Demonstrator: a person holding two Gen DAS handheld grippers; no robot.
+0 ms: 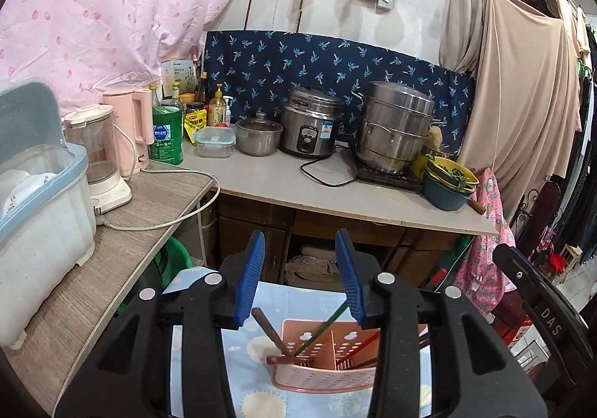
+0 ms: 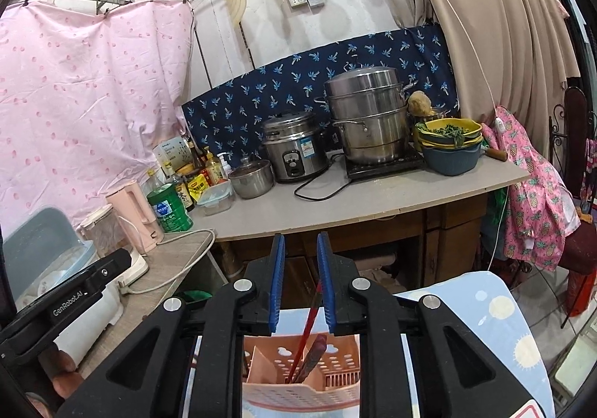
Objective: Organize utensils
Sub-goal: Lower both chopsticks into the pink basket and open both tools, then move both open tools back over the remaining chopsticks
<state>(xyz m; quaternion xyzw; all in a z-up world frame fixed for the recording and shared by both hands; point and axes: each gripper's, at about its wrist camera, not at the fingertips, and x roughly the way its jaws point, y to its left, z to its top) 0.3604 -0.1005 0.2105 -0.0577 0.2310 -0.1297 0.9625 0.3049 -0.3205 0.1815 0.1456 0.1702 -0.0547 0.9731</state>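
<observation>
Left claw parted, right claw narrow, chopsticks between, pink holder below

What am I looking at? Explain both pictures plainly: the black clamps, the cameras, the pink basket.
No robot: a person holds a two-finger gripper in each hand, each with a camera looking along its blue pads. One picture is from the left gripper, one from the right gripper. Both hang open over a pink utensil holder on a sun-patterned cloth, gripping nothing. A green chopstick and a brown chopstick lean in the holder; a red chopstick stands between the right's pads. Behind is a counter with a rice cooker.
</observation>
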